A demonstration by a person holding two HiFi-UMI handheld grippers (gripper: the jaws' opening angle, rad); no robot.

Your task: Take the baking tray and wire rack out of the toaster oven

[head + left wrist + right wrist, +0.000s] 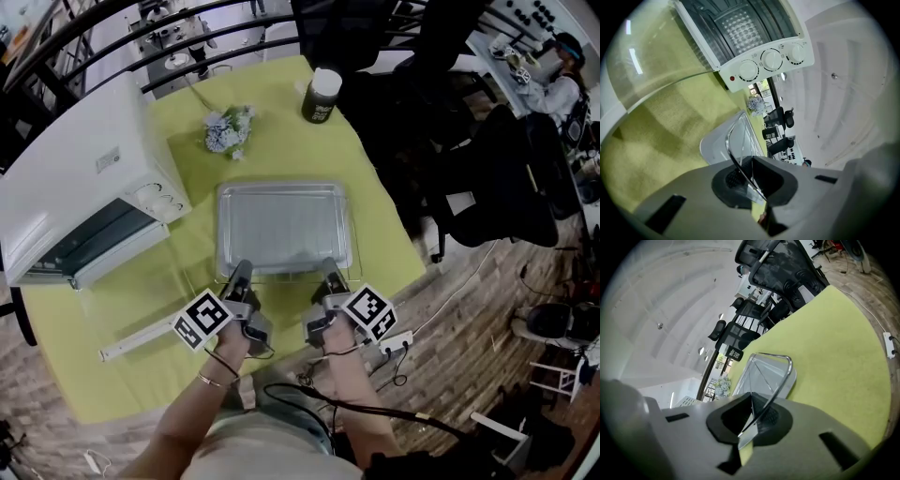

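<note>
A silver baking tray [283, 225] lies on a wire rack [355, 249] in the middle of the yellow-green tablecloth, outside the white toaster oven [84, 178]. My left gripper [242, 273] is shut on the rack's near bar at its left corner. My right gripper [331, 272] is shut on the same bar at its right corner. In the left gripper view the chrome wire [732, 146] runs between the jaws of the left gripper [750, 187], with the tray [712, 146] beyond. The right gripper view shows the wire [783, 375] pinched in the right gripper [750, 423].
The oven's glass door [141, 336] hangs open toward me at the left, close beside the left gripper. A bunch of pale flowers [228, 131] and a dark jar with a white lid [321, 96] stand behind the tray. Black chairs [487, 178] crowd the right.
</note>
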